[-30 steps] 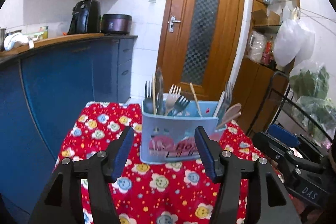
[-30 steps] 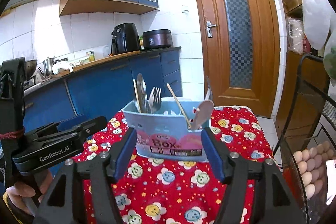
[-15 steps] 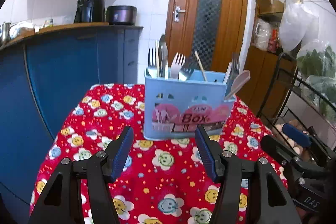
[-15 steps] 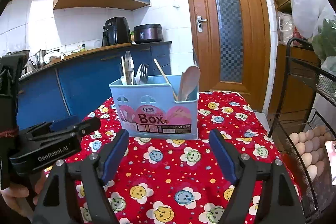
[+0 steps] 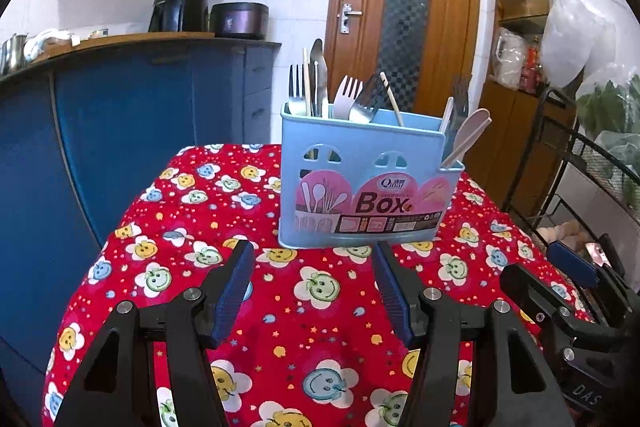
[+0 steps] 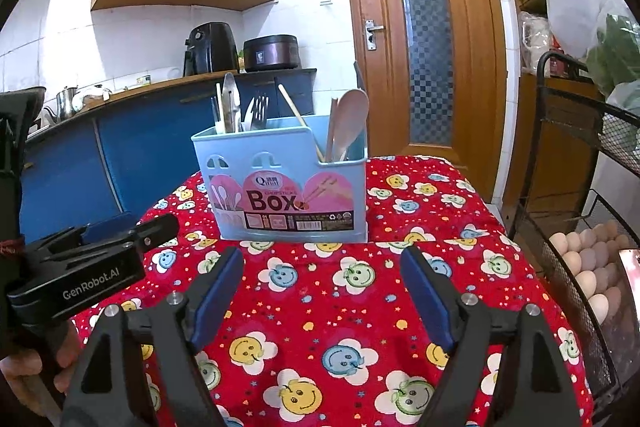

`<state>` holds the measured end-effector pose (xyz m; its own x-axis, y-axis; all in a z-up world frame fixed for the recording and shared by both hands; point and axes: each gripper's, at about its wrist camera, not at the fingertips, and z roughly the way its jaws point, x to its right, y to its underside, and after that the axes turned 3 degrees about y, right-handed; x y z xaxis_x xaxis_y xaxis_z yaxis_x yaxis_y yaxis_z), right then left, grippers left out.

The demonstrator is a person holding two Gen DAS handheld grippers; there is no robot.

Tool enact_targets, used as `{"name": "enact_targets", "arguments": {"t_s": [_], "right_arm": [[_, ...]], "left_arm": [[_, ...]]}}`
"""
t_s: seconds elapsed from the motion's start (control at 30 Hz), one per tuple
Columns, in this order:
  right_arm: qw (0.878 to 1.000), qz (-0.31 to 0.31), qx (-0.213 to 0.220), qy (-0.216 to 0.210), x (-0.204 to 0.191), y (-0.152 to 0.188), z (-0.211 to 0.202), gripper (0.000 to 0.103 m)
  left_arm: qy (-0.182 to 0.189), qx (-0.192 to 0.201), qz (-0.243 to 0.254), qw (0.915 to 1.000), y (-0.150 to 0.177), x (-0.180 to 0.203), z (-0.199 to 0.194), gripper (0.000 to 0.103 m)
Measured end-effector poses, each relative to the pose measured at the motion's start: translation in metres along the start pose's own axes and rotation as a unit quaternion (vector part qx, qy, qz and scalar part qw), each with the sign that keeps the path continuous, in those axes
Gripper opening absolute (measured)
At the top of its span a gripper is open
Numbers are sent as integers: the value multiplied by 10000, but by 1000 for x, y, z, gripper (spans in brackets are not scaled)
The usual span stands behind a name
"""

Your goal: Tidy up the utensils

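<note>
Two grippers hang low over a table spread with a red tablecloth (image 5: 328, 311) printed with smiling flowers; neither holds anything. From its own wrist view the left gripper (image 5: 313, 265) has its blue-padded fingers (image 5: 234, 283) released, with bare cloth between them and the utensil box well ahead of the tips. The right gripper (image 6: 322, 269) is spread wider; its jaws have just been opening, and nothing lies between its fingers (image 6: 422, 293) but cloth. In the right wrist view the left gripper's black body, marked with white lettering, juts in from the left edge, with part of a hand (image 6: 28, 367) below it.

Standing upright near the far end of the table is a light blue utensil box (image 5: 362, 193) with a pink label across its front; it sits on the cloth, touched by neither gripper. Its larger compartment holds several forks (image 5: 296, 87), a pale fork (image 5: 347, 97), a metal utensil (image 5: 319, 67) and a leaning chopstick (image 5: 391, 99); the smaller compartment at its right end holds a wooden spoon (image 6: 352, 119) and more handles, hard to tell apart.

Behind the table run blue cabinets (image 5: 128, 115) under a wooden counter, with a black appliance (image 5: 178, 5) and a dark cooker (image 5: 239, 21) on top; a wooden door (image 5: 404, 11) stands shut beyond; a wire rack with eggs (image 6: 588, 267) sits at the right.
</note>
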<state>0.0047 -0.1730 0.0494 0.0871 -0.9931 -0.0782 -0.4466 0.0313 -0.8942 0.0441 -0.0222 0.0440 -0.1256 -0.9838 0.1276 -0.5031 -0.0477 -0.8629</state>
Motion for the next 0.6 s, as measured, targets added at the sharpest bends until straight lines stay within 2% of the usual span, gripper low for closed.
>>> {"name": "enact_targets", "arguments": {"t_s": [0.6], "right_arm": [[10000, 67, -36, 9, 3, 4, 3, 83]], "left_arm": [[-91, 43, 73, 9999, 3, 3, 1, 62]]}}
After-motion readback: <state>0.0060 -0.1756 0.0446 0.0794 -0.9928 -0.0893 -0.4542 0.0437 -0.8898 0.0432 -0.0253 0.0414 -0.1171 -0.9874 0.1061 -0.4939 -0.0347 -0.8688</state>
